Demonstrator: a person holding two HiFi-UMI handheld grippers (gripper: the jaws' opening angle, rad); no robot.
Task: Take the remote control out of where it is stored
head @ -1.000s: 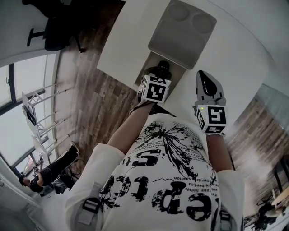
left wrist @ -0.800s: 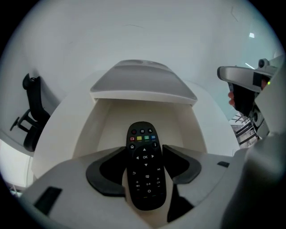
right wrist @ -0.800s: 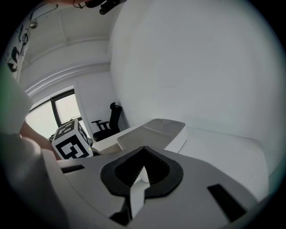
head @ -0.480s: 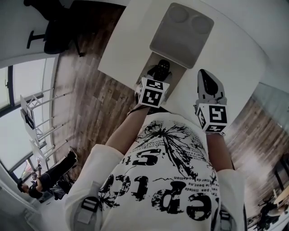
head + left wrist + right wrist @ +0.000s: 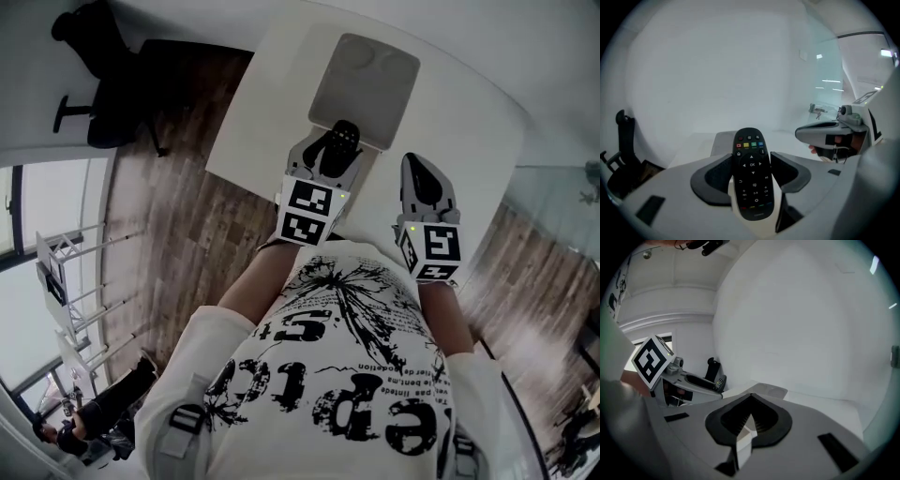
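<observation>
A black remote control (image 5: 752, 176) with coloured buttons lies lengthwise between the jaws of my left gripper (image 5: 752, 168), which is shut on it. In the head view the remote control (image 5: 339, 145) and left gripper (image 5: 334, 155) hang just off the near edge of a grey storage tray (image 5: 366, 75) on the white table (image 5: 469, 122). The tray (image 5: 723, 140) shows behind the remote in the left gripper view. My right gripper (image 5: 424, 176) hovers to the right over the table. Its jaws meet with nothing between them (image 5: 749, 420).
The table's left edge drops to a wooden floor (image 5: 187, 206). A black office chair (image 5: 103, 84) stands at the far left. Another person (image 5: 94, 408) is by the window at the lower left. A white wall rises behind the table.
My left gripper has drawn back from the tray toward my body with the remote in it, and more of the remote shows. The right gripper has hardly moved.
</observation>
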